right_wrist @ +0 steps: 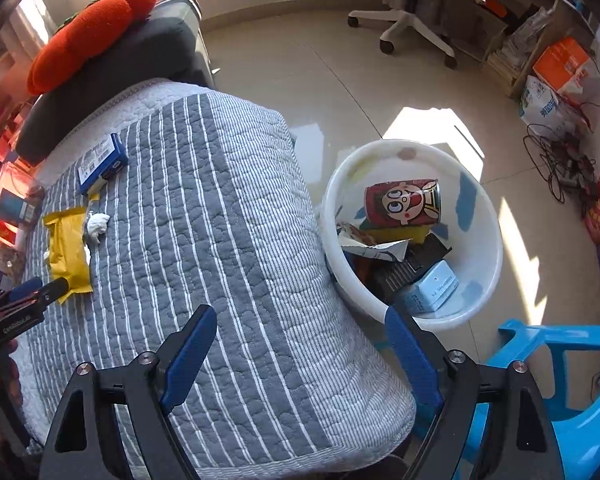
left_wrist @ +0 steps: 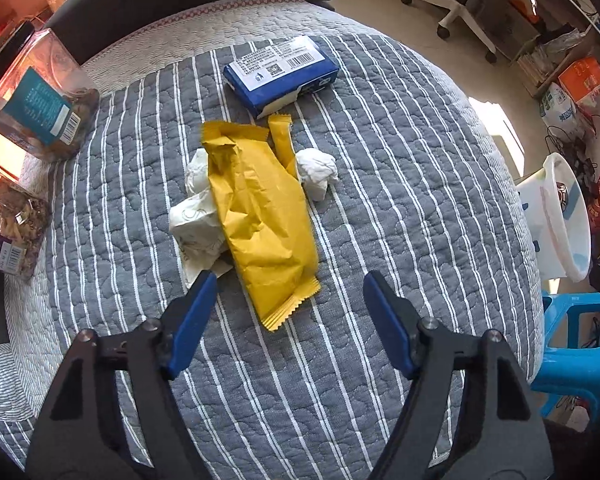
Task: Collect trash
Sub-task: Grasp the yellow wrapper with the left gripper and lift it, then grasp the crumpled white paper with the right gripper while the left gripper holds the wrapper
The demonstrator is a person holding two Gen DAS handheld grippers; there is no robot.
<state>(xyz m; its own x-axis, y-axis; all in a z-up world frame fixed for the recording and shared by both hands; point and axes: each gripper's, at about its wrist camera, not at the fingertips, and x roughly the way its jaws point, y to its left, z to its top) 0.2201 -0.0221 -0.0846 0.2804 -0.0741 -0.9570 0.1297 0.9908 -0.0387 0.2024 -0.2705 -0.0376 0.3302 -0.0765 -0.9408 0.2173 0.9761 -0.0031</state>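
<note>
Left wrist view: the left gripper (left_wrist: 288,288) hovers with jaws wide apart and holding nothing, the near end of the yellow wrapper (left_wrist: 262,216) lying between them on the striped quilt (left_wrist: 400,184), crumpled tissues (left_wrist: 318,170) beyond. The right gripper (right_wrist: 300,322) is likewise spread and bare, the white bin (right_wrist: 488,240) of rubbish just ahead of its right jaw

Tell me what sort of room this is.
Probably a lived-in room at home, a bedroom or study: a quilted striped cover over soft furniture, a wheeled office chair on tiled floor, and a white trash bin beside it.
</note>
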